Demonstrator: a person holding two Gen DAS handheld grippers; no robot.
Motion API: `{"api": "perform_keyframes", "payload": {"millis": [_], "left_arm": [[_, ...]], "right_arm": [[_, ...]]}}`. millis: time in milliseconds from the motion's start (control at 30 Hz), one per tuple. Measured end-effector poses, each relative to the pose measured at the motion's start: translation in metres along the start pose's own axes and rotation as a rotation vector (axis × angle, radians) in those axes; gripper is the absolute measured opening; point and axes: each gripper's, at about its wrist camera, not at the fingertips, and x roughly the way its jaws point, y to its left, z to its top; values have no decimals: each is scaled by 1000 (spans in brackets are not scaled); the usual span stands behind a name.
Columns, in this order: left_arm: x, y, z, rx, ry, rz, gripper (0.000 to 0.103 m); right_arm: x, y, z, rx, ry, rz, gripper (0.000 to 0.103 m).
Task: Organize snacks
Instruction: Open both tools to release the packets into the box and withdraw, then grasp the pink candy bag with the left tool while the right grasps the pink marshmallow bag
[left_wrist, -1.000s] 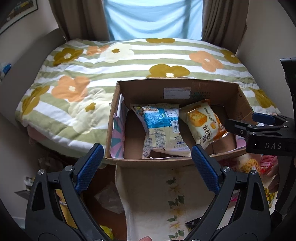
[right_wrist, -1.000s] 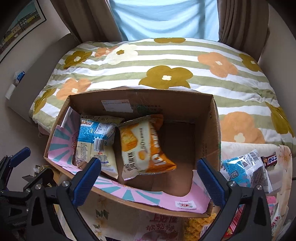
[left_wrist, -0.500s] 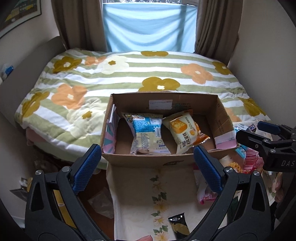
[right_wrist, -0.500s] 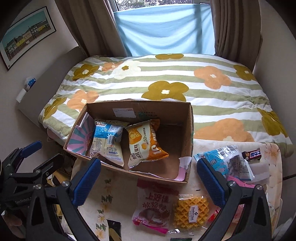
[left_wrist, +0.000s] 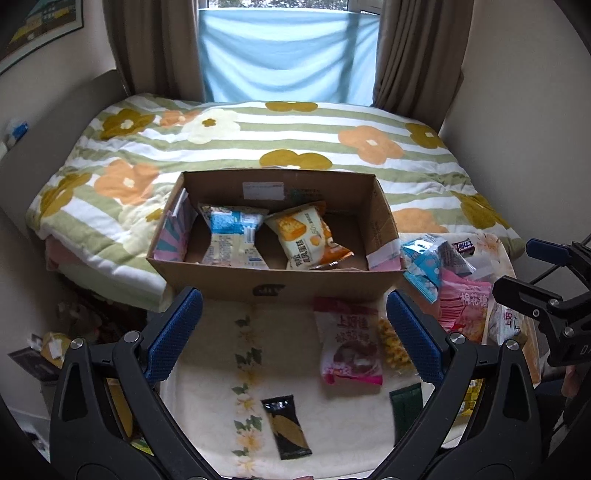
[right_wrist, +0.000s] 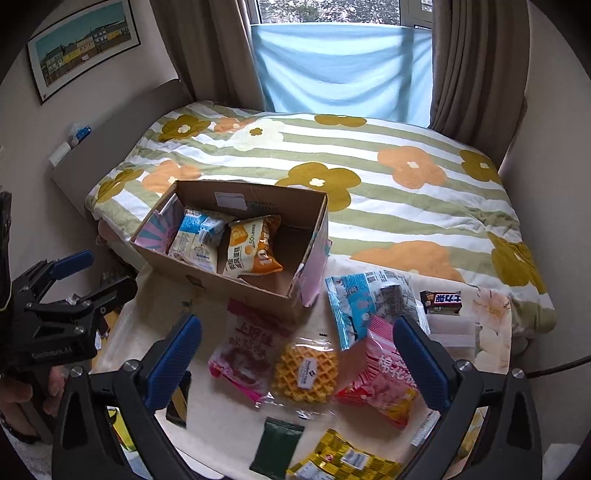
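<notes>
An open cardboard box sits at the foot of the bed and holds a blue-white snack bag and an orange cake bag. Loose snacks lie on the cream floral cloth in front: a pink bag, a waffle, a pink marshmallow bag, a blue bag, a dark green packet and a black packet. My left gripper is open and empty, back from the box. My right gripper is open and empty above the loose snacks.
The bed with a striped flowered quilt lies behind the box. A small chocolate bar and a yellow packet lie at the cloth's right side. Clutter lies on the floor at the left. Walls stand close on both sides.
Both grippers have pulled back and up from the box. The box looks smaller, and the loose snacks on the cloth have come into view. Both stay open.
</notes>
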Motion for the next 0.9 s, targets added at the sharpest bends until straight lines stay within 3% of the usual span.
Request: {"api": "perform_keyframes", "payload": {"millis": [433,900], "left_arm": [[38,-53,-53,-14,103,67,99],[144,-63,-87,75,301,36,99]], "right_arm": [[-3,-57,-58,-113,21,49,103],[62,-105,-94,154,138,51,103]]}}
